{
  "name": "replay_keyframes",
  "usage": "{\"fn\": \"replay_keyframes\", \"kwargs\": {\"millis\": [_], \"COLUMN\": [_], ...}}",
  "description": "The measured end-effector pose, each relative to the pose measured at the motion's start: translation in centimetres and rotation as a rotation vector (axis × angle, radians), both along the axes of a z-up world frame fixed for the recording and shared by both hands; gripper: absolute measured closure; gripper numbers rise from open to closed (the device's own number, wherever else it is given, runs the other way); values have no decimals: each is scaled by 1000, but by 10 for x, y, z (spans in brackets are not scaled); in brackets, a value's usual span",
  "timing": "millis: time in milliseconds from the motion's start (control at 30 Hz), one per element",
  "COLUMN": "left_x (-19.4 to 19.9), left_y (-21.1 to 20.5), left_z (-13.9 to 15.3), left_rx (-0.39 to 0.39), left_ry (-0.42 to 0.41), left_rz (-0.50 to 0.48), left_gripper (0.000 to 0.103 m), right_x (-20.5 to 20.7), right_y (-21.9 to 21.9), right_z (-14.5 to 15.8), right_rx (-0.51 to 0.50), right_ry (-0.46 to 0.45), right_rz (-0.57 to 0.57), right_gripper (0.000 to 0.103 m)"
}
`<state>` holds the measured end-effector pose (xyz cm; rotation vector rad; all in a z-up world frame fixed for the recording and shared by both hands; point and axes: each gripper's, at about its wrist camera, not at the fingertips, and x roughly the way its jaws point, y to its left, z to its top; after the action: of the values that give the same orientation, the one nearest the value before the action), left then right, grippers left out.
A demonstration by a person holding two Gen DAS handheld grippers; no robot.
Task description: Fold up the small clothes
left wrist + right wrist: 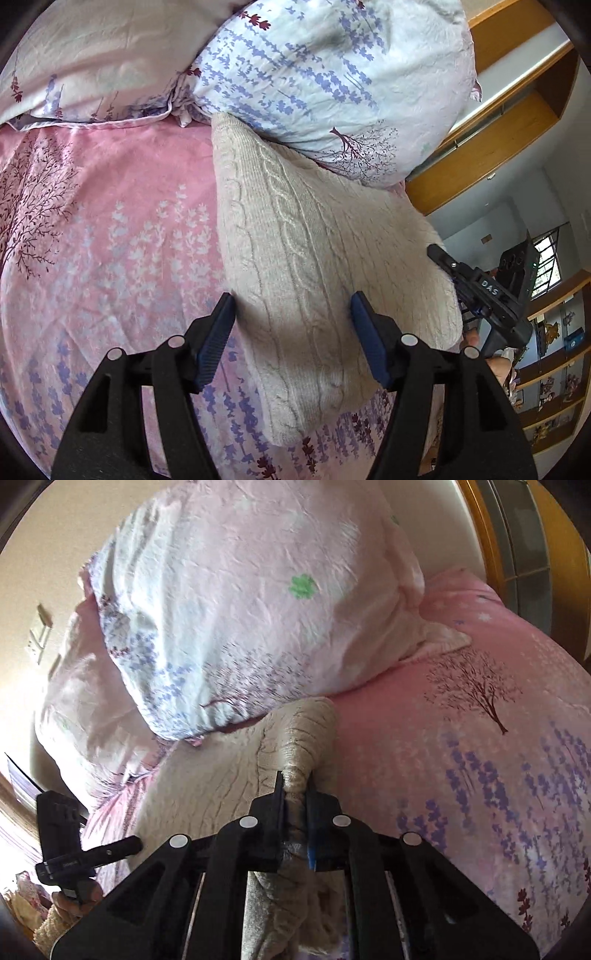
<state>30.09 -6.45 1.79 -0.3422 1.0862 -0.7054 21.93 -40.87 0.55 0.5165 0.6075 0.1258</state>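
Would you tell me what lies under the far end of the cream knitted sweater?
The cream knitted sweater lies on the pink floral bedsheet; its far end tucks beneath the floral pillow, which hides it.

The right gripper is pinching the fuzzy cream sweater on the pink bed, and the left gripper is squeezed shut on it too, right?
Not quite. The left gripper is open: in the left wrist view its blue pads stand wide apart over the cream sweater, gripping nothing. The rest is right: in the right wrist view the right gripper is shut on a bunched fold of the sweater, which lies on the pink bed.
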Motion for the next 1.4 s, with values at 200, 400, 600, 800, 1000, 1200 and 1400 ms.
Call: {"fn": "replay_keyframes", "kwargs": {"millis": [200, 400, 600, 800, 1000, 1200, 1400], "left_x": [-15, -37, -45, -54, -73, -80, -87], "left_y": [8, 26, 28, 23, 7, -1, -10], "left_z": [-4, -10, -20, -14, -5, -4, -4], "left_rx": [-25, -20, -54, -37, 127, 227, 298], "left_ry": [21, 35, 73, 20, -126, -196, -247], "left_rz": [-5, -6, -9, 4, -1, -1, 2], "left_gripper": [39, 42, 67, 84, 84, 84, 83], "right_x": [-10, -65, -73, -87, -78, -78, -78], "right_y": [-15, -6, 26, 26, 21, 16, 14], "right_z": [-10, -4, -16, 19, -18, -33, -33], "right_rx": [124, 130, 10, -67, -91, -35, -31], "right_ry": [48, 3, 32, -98, 66, 89, 90], "right_rz": [-1, 84, 117, 51, 8, -9, -11], "right_gripper": [68, 50, 89, 94, 94, 94, 94]}}
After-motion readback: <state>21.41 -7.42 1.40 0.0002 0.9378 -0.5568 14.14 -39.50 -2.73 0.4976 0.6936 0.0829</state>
